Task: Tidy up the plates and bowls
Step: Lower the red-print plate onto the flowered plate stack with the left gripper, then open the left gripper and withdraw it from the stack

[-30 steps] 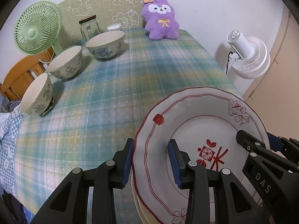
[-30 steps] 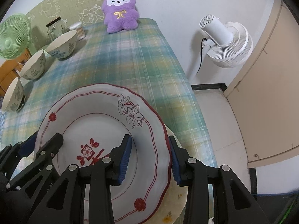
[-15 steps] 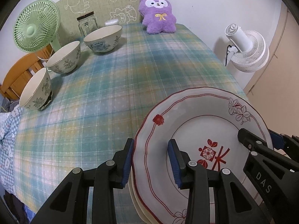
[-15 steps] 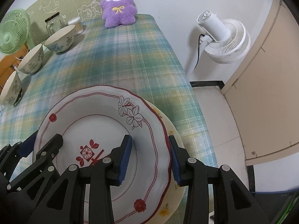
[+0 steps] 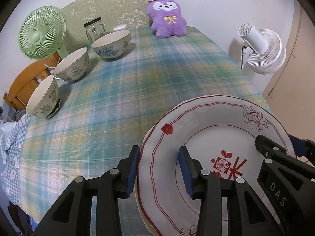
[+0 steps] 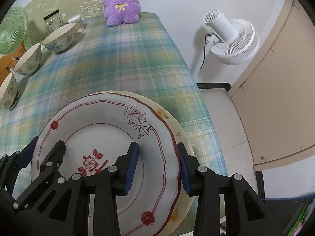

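My left hand-held gripper [image 5: 159, 167], jaws just easing apart, and right hand-held gripper [image 6: 157, 165] straddle opposite rims of the white red-trimmed ceramic plate [image 6: 110, 137]; whether they clamp it, I cannot tell.

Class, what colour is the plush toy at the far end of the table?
Purple, with a white face and a yellow bow: the plush toy shows best in the right wrist view.

Black plastic tongs [image 5: 159, 169], blue pads [image 5: 184, 170], silver screws, white "DAS" lettering.
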Demonstrator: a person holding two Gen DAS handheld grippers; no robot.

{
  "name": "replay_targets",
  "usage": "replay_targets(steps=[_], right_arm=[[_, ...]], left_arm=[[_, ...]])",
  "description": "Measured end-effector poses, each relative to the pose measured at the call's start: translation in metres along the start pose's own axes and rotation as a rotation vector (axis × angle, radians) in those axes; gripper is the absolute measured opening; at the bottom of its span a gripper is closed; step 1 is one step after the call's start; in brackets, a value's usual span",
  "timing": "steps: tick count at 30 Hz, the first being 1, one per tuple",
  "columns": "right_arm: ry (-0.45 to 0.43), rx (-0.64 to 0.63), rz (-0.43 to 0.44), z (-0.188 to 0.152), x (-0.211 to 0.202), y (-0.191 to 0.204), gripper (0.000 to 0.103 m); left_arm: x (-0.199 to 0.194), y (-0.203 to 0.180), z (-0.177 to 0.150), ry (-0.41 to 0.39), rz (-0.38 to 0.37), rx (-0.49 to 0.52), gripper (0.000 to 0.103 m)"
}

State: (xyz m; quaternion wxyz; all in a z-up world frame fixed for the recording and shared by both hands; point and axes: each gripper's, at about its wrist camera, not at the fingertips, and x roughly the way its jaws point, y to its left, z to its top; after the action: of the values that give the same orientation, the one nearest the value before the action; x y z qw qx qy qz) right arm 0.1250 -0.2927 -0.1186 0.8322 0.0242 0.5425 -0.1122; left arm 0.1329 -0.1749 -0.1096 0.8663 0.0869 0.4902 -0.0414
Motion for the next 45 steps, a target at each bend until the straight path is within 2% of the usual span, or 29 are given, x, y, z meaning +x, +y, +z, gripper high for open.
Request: replay_targets(steps=[10,17,21,25,28,33,41,45], right_arm=[[0.017,0.002,-0.034,0.002,0.002,0.004,0.049],[0.020,0.004,-0.033,0.003,0.003,0.004,0.050],[0.019,0.007,-0.003,0.004,0.003,-0.001,0.051],[0.014,-0.012,0.019,0.007,0.002,-0.001,0.057],[0.011,-0.030,0.029,0.008,0.000,0.003,0.061],[-0.007,-0.036,0.060,0.015,-0.008,0.001,0.062],[-0.064,-0.068,0.113,0.039,-0.034,0.000,0.062],[-0.073,-0.080,0.159,0.051,-0.044,0.000,0.064]], left_arm=[[0.002,-0.007,-0.001,-0.003,0.028,0.025,0.044],[0.002,-0.004,-0.001,-0.001,0.001,0.017,0.050],[0.002,0.000,0.001,0.005,-0.038,0.003,0.057],[0.000,0.002,0.001,0.000,-0.077,-0.002,0.063],[-0.003,0.001,0.001,-0.002,-0.092,-0.002,0.065],[-0.011,0.006,0.008,-0.015,-0.102,-0.028,0.072],[-0.032,0.014,0.029,-0.065,-0.107,-0.056,0.073],[-0.044,0.019,0.040,-0.062,-0.085,-0.087,0.073]])
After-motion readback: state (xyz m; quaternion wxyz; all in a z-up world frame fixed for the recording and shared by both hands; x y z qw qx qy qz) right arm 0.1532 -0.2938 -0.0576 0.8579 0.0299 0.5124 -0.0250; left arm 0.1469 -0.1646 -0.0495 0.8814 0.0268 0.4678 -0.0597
